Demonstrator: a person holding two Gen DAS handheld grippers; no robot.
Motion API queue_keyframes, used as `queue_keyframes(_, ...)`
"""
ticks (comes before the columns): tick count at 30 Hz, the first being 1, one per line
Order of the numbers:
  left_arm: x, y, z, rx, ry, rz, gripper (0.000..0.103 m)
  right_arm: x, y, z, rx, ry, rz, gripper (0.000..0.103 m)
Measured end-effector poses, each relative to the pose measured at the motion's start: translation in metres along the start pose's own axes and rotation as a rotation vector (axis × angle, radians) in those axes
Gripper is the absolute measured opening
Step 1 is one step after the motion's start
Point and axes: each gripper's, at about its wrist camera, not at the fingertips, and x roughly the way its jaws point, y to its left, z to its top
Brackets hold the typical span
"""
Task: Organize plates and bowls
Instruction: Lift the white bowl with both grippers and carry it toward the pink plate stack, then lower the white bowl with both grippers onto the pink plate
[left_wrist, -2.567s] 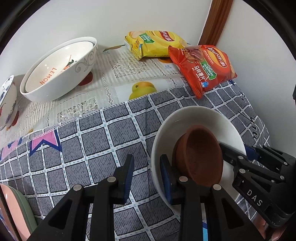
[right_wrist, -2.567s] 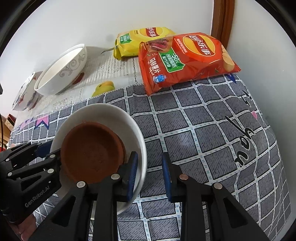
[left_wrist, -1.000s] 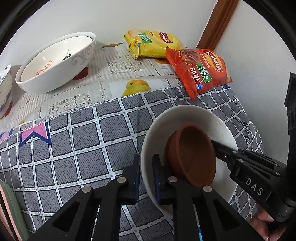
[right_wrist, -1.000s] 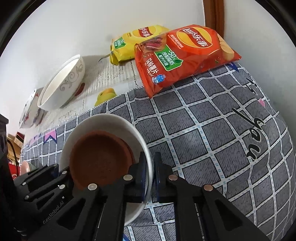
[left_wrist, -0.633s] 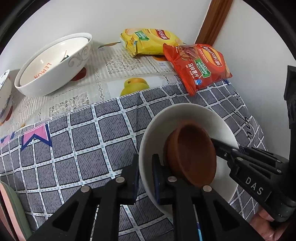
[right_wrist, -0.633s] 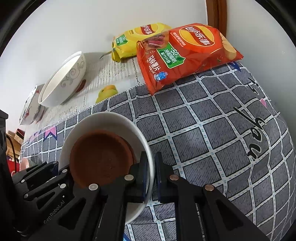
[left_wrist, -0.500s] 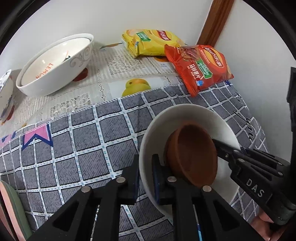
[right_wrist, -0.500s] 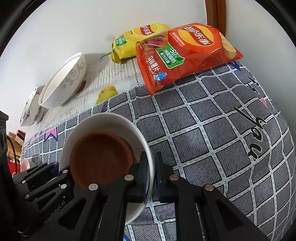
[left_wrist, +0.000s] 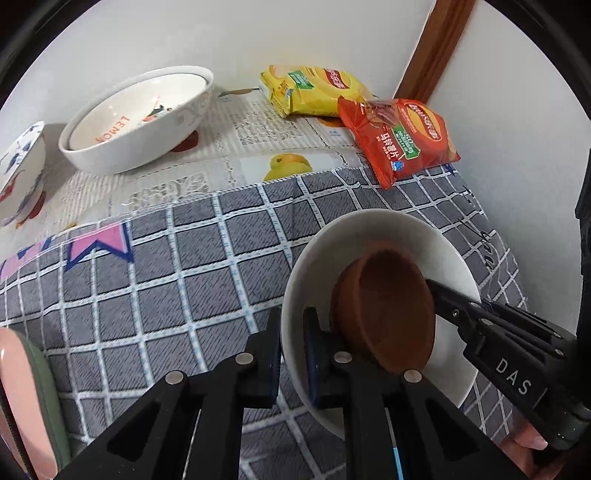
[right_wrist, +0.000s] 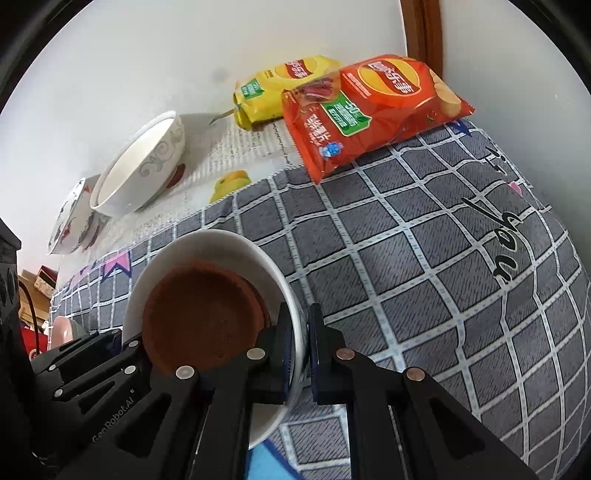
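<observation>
White walls (left_wrist: 147, 33) meet at a brown wooden post (left_wrist: 436, 48); a grey checked cloth (right_wrist: 424, 266) covers the table.

Dish (left_wrist: 388, 314) inside bowl (left_wrist: 384, 229)

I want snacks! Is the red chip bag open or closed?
Closed, it seems: the red chip bag lies puffed, both visible ends sealed flat, no chips spilled.

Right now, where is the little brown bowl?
In both wrist views the brown bowl sits inside the white bowl, whose rim the left gripper and right gripper clamp.
</observation>
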Motion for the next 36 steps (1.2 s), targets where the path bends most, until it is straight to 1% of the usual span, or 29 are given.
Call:
queue_keyframes(9,-0.043,0.014,-0.014,-0.015,-0.038,0.016,0.011,-0.034,0.027,-0.014,-0.023,-0.023,0.018,0.008)
queue_keyframes(15,-0.065,0.034,-0.026,-0.034,-0.063,0.034,0.011,-0.049,0.055,-0.023,-0.058,-0.039,0.027,0.008)
queue_keyframes(23,-0.086,0.071,-0.041,-0.074,-0.089,0.058,0.011,-0.054,0.095,-0.033,-0.093,-0.044,0.057,0.008)
queue_keyframes(36,-0.109,0.134,-0.063,-0.138,-0.113,0.096,0.011,-0.041,0.160,-0.049,-0.149,-0.026,0.104,0.008)
